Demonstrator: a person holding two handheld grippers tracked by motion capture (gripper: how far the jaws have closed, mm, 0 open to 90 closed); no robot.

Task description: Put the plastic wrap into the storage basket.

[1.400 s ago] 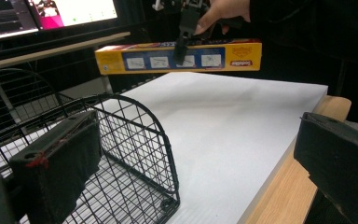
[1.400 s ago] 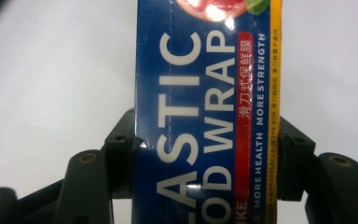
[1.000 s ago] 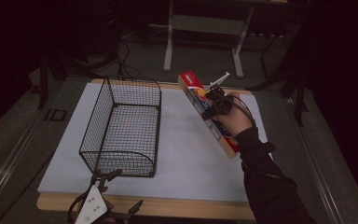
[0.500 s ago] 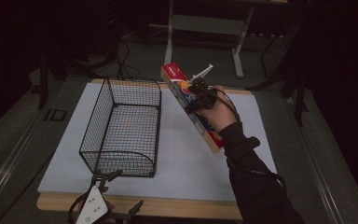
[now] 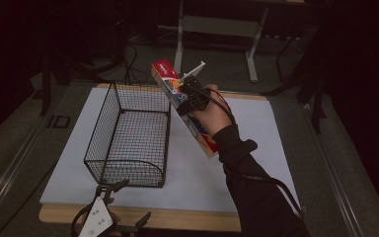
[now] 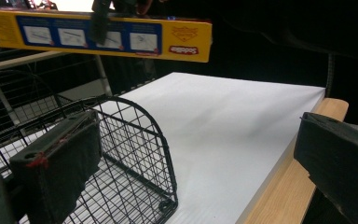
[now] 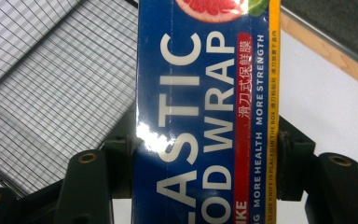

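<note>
A long box of plastic food wrap [image 5: 185,106] hangs tilted in the air, blue, yellow and red, its far end up near the wire basket's right rim. My right gripper [image 5: 193,96] is shut on the plastic wrap box [image 7: 205,112], a jaw on each long side. The black wire basket [image 5: 128,133] stands on the white board, with nothing in it. My left gripper [image 5: 111,212] rests open at the table's front edge, by the basket's near end. From there the basket's arched end wall [image 6: 130,154] is close and the box [image 6: 98,39] passes overhead.
A white board [image 5: 256,148] covers the wooden table [image 5: 187,219]. Table legs and a frame [image 5: 217,29] stand on the dark floor beyond. The board to the right of the basket is bare.
My right gripper has carried the wrap box left and higher, from over the board's right part to beside the basket's right rim. The left gripper has stayed put.
</note>
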